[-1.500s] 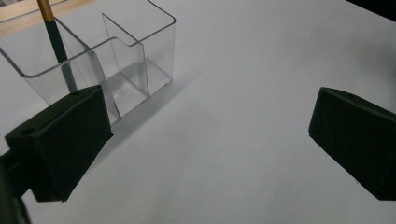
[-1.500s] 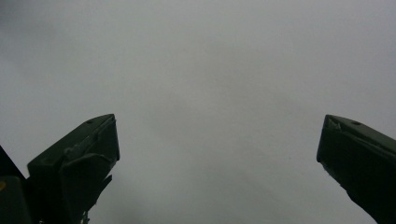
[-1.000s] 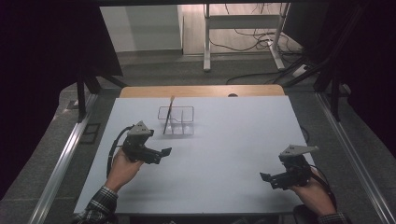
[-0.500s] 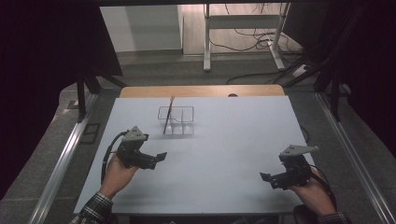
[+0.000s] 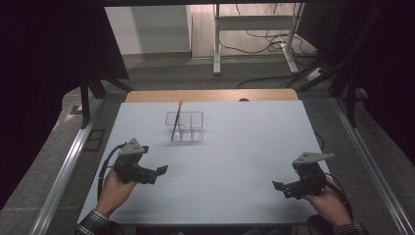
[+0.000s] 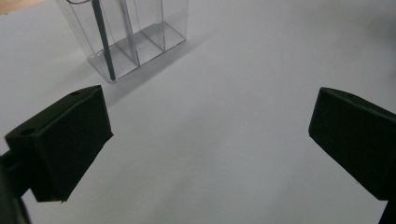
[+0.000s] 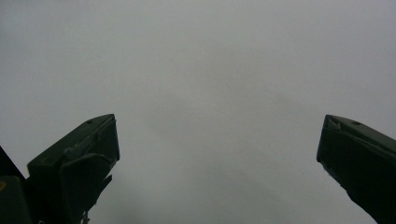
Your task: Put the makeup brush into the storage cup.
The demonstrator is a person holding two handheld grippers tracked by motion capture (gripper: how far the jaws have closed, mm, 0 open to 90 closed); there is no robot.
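Claws [image 5: 159, 171] and [image 5: 280, 187], left and right, rest wide apart and empty at the near corners of the table [image 5: 244, 147], apparently parked, while the clear divided holder [image 5: 184, 126] stands mid-table with a thin stick [image 5: 176, 121] leaning in its left compartment.

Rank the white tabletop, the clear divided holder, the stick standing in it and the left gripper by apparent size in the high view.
1. White tabletop.
2. Clear divided holder and left gripper: they look alike in size, and the gripper is nearer the camera, so unranked.
3. Stick, thinnest by far.
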